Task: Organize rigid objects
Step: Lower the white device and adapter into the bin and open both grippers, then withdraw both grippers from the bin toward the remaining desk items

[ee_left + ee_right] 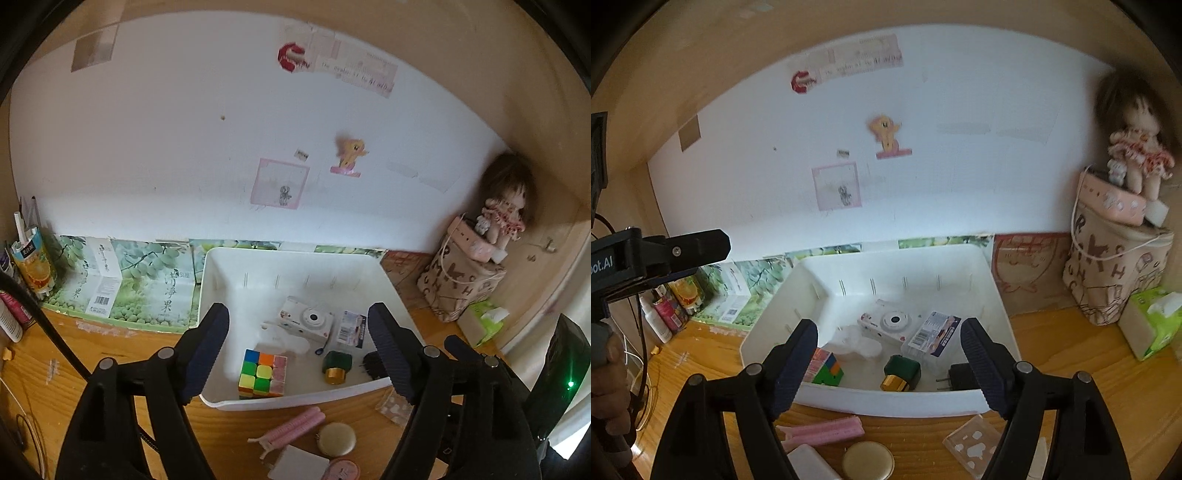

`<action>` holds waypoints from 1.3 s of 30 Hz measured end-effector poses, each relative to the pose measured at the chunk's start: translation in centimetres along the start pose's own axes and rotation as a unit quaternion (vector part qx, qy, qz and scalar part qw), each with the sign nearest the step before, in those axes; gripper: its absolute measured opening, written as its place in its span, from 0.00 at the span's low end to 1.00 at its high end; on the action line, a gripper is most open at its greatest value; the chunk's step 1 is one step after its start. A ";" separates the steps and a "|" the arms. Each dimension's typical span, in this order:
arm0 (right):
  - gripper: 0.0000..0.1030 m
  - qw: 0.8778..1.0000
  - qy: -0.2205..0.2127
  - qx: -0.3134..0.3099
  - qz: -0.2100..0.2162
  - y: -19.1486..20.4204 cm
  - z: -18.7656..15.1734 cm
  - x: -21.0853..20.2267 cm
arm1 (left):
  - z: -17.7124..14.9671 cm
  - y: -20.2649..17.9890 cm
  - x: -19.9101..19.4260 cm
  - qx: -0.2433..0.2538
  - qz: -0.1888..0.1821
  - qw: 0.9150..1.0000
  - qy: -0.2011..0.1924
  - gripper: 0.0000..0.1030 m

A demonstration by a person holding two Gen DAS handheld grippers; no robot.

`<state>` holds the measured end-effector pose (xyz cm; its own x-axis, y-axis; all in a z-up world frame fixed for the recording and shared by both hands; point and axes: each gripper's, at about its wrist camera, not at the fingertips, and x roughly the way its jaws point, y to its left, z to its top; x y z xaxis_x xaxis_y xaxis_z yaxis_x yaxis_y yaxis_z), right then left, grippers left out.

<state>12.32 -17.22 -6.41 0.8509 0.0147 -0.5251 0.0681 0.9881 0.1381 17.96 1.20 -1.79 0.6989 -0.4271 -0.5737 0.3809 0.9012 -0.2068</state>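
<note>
Both tongs hang released over our desk, jaws spread wide with nothing between the pads. Our left gripper (pixel 299 350) frames the white bin (pixel 218 273) from the front; its dark ribbed fingers (pixel 207 354) stand clear of the bin's near rim. Our right gripper (pixel 888 363) sits in much the same pose beside it, fingers (pixel 982 365) apart and empty, and from its view the left gripper (pixel 698 245) shows at the left edge.

Contents of the bin, 5 items we can name:
- colour cube (pixel 262 374) at the front left corner, against the near wall
- white instant camera (pixel 306 321) in the middle, lens up
- small printed packet (pixel 352 328) just right of the camera
- dark green bottle with gold cap (pixel 336 365) lying near the front
- black plug adapter (pixel 955 376) at the front right, prongs pointing left

Also a clear lid or cup (pixel 855 343) beside the camera; we cannot tell which.

Outside the bin, on the wooden desk (pixel 110 343) in front of the rim: pink hair clip (pixel 291 426), round gold compact (pixel 337 438), white charger (pixel 299 463), and a clear square case with white blotches (pixel 973 441).

Far right: doll (pixel 1137 147) seated on a lettered bag (pixel 1115 273), tissue pack (pixel 1152 321) below.
</note>
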 end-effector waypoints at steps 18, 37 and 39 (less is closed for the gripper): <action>0.78 0.999 0.037 -0.005 -0.010 2.5 -3.9 -4.4 | -4.2 2.1 -2.5 -0.048 -0.011 0.998 0.041 0.80; 0.78 0.993 0.117 -0.018 -0.007 4.6 -8.1 -5.0 | -8.4 4.6 0.3 -0.089 0.006 0.985 0.151 0.80; 0.78 0.992 0.125 -0.021 -0.006 4.5 -8.4 -5.0 | -9.0 4.6 0.7 -0.095 0.010 0.981 0.169 0.80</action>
<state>4.01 -11.60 -10.23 0.6938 0.0356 -0.7193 0.0510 0.9938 0.0983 14.79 5.66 -10.26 0.4531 -0.3886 -0.8023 0.2271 0.9206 -0.3176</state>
